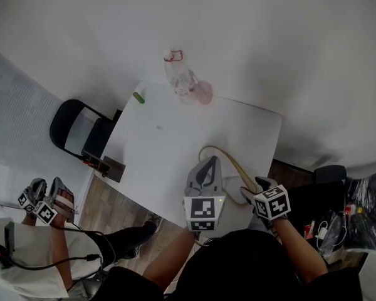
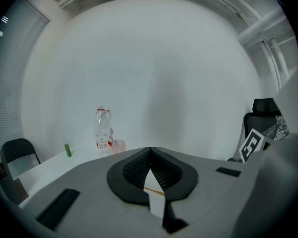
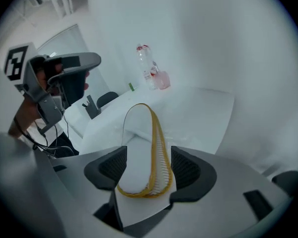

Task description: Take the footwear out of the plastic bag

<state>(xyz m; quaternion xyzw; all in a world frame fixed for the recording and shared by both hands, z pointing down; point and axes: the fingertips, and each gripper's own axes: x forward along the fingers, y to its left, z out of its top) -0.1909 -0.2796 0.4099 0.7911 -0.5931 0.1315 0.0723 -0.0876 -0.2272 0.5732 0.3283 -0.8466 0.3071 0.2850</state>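
White flat slipper with woven yellow edging lies at the white table's near right edge, between the right gripper's widely spread jaws, while the left gripper is closed on nothing; seemingly placed, so next lift clear without nudging it

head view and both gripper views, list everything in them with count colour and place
table: one, white, centre
slipper: one, white with yellow trim, near table edge
bottle: one, clear with red cap, far table edge
cup: one, pink, beside the bottle
small stick: one, green, far left table corner
chair: one, black, left of table
other person: one, white top, lower left, holding grippers
left gripper: one, grey, near table edge, shut
right gripper: one, grey, open, slipper between its jaws
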